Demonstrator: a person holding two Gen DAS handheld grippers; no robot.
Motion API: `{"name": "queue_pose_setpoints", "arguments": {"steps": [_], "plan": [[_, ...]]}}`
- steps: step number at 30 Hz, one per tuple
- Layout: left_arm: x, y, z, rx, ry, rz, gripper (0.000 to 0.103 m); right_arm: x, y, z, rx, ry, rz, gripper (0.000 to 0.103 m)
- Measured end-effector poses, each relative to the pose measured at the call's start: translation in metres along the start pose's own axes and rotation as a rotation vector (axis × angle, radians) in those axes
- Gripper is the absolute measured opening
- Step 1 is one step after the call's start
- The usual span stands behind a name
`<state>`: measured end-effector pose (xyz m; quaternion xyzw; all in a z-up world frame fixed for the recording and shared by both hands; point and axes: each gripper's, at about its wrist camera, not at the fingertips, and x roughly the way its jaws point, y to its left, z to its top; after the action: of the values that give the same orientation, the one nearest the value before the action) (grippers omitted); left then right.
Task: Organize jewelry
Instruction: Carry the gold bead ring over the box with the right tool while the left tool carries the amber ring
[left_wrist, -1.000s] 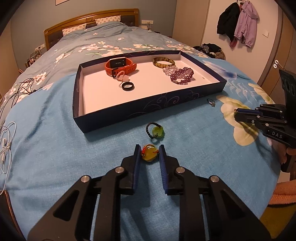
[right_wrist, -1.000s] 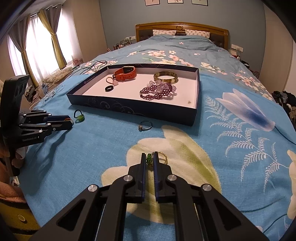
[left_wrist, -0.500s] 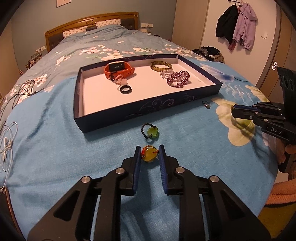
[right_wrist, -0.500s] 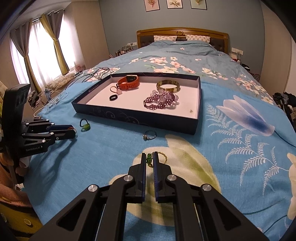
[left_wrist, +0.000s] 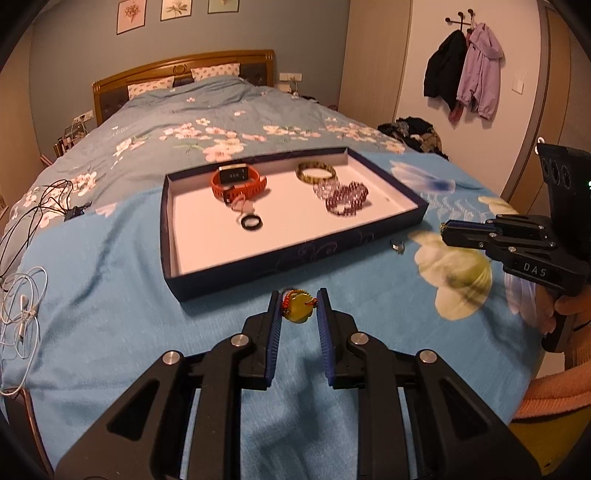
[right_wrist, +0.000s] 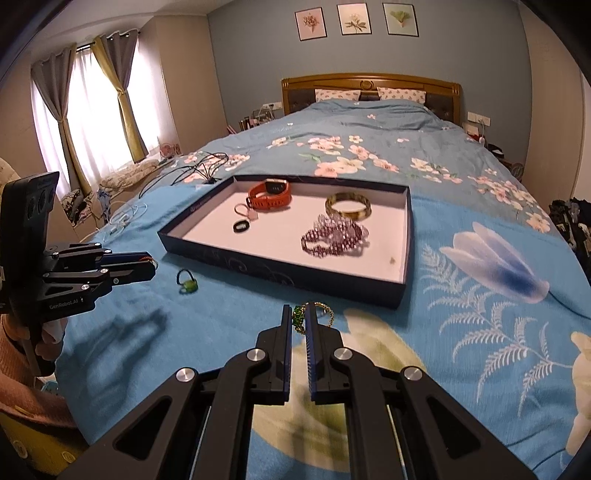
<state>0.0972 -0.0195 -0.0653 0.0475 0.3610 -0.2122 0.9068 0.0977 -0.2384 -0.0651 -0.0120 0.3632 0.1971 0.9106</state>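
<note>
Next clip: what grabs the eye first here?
The navy tray on the blue floral bedspread, holding an orange watch, a bangle, purple beads and a black ring. In front, the left gripper holds a yellow pendant; the right gripper pinches a green-and-gold piece.

The tray (left_wrist: 295, 254) wall stands ahead; its near-left floor lies bare beside the black ring (left_wrist: 252, 222).

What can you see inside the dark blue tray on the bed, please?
Inside the tray lie an orange watch, a pink ring, a black ring, a bangle and purple beaded bracelets. The near wall hides the floor strip behind it.
</note>
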Motion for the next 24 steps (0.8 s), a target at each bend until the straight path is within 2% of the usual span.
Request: {"name": "queue_pose_setpoints", "arguments": {"steps": [10, 24], "plan": [[-0.007, 0.005, 0.014, -0.018, -0.056, 0.006, 0.019, -0.003, 0.002, 0.014, -0.015, -0.041, 0.005, 0.006], [-0.004, 0.007, 0.033, -0.007, -0.094, 0.013, 0.019, 0.003, 0.004, 0.034, -0.049, -0.074, -0.001, 0.006]]}}
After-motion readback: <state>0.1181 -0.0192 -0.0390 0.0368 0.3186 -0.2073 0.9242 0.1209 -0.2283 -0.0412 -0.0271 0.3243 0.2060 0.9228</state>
